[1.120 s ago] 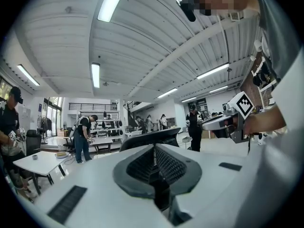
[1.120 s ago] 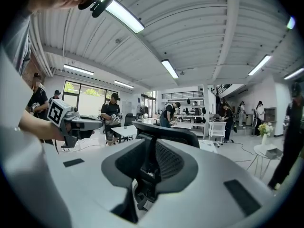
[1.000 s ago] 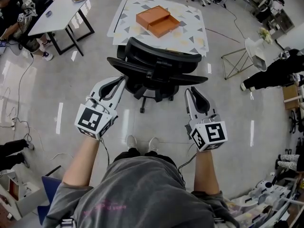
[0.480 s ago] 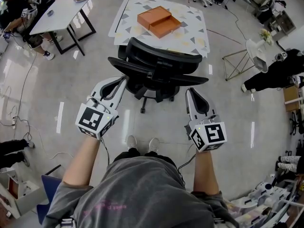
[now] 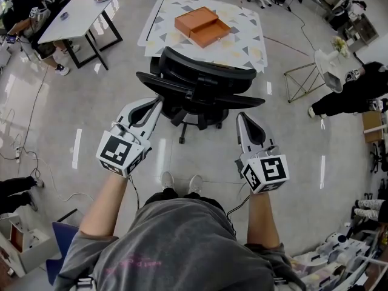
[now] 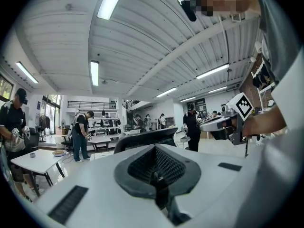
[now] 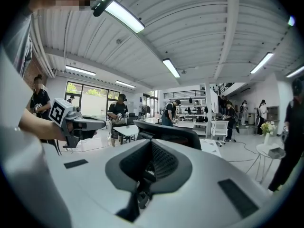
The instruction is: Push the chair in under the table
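Observation:
A black mesh office chair point(image 5: 200, 80) stands with its back to me, in front of the table point(image 5: 248, 38) with a patterned cloth. My left gripper point(image 5: 156, 103) is shut and empty, its tips at the left end of the chair's back. The right gripper point(image 5: 241, 117) has just been closing with nothing between its jaws; it is shut, just behind the right end. Touch on either side cannot be told. The left gripper view has shut jaws point(image 6: 156, 167) with the chair back point(image 6: 142, 137) beyond. The right gripper view has the same point(image 7: 151, 167), chair back point(image 7: 168, 133) ahead.
An orange box point(image 5: 201, 26) lies on the table. A white desk point(image 5: 79, 14) with a seated person stands at the far left. A wire stand point(image 5: 306, 71) and a person in black point(image 5: 357, 90) are at the right. My shoes point(image 5: 180, 182) are behind the chair.
The right gripper's jaws have drawn together a little. Both hands and the chair stay where they were.

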Demonstrator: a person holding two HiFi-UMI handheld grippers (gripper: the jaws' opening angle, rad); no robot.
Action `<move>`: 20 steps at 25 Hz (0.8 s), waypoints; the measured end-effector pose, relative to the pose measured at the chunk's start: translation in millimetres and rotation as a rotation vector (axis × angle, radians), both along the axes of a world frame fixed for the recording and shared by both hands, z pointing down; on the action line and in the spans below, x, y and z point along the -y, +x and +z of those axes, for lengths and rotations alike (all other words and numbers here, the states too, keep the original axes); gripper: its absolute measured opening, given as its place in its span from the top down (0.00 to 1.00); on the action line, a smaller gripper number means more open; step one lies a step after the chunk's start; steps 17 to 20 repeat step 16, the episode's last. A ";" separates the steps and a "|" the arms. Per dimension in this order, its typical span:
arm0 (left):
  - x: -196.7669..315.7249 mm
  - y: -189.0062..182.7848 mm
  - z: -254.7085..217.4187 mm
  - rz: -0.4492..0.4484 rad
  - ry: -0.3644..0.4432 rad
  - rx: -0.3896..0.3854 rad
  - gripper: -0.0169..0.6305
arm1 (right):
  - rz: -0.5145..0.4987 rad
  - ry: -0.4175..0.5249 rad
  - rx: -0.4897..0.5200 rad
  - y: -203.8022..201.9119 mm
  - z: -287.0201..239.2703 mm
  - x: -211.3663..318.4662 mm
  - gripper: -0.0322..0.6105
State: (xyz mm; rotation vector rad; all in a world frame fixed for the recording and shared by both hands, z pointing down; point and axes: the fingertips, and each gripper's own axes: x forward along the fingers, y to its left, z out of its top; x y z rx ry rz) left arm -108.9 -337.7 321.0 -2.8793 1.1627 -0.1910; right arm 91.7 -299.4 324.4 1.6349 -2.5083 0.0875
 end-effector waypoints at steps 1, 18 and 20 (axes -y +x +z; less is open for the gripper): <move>0.0 1.2 -0.1 0.003 -0.001 0.000 0.97 | -0.002 -0.005 -0.001 0.1 1.1 0.4 0.94; 8.2 18.4 2.8 0.007 -0.009 -0.001 0.97 | -0.023 -0.017 0.000 11.5 7.4 9.8 0.94; 8.2 18.4 2.8 0.007 -0.009 -0.001 0.97 | -0.023 -0.017 0.000 11.5 7.4 9.8 0.94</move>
